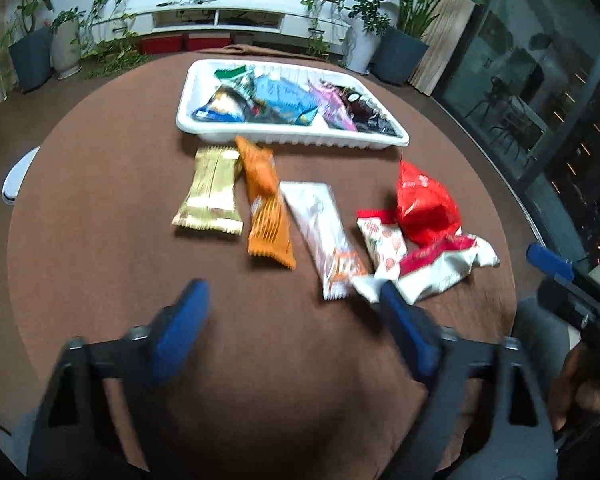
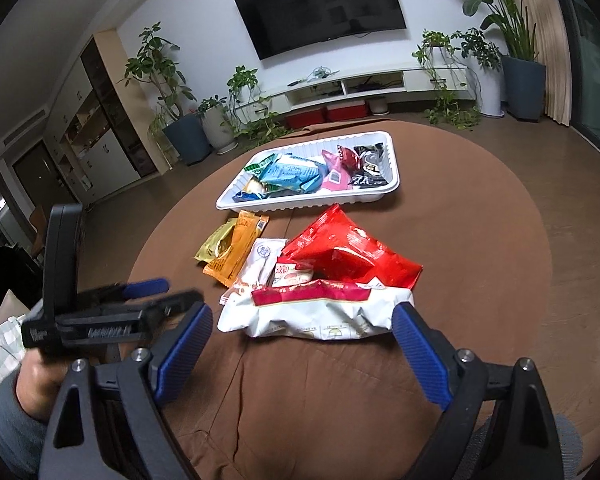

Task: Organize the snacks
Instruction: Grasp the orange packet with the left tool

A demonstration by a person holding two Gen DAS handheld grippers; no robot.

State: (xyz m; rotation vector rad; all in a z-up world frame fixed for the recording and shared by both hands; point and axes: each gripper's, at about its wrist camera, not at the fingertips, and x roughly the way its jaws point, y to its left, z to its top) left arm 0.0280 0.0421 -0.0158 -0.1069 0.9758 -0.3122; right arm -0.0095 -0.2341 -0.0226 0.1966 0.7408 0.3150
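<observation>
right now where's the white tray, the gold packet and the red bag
white tray (image 1: 288,141), left wrist view, near rim
gold packet (image 1: 212,188), left wrist view, middle of wrapper
red bag (image 2: 348,254), right wrist view, middle of its face

We hold both grippers tilted downward: left gripper (image 1: 292,300) jaws apart and empty, right gripper (image 2: 300,324) jaws wide.

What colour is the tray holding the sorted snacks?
White tray, clearest in the right wrist view.

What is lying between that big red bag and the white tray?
Nothing: in the right wrist view, only bare brown tablecloth separates the red bag from the white tray. The left wrist view agrees.
</observation>
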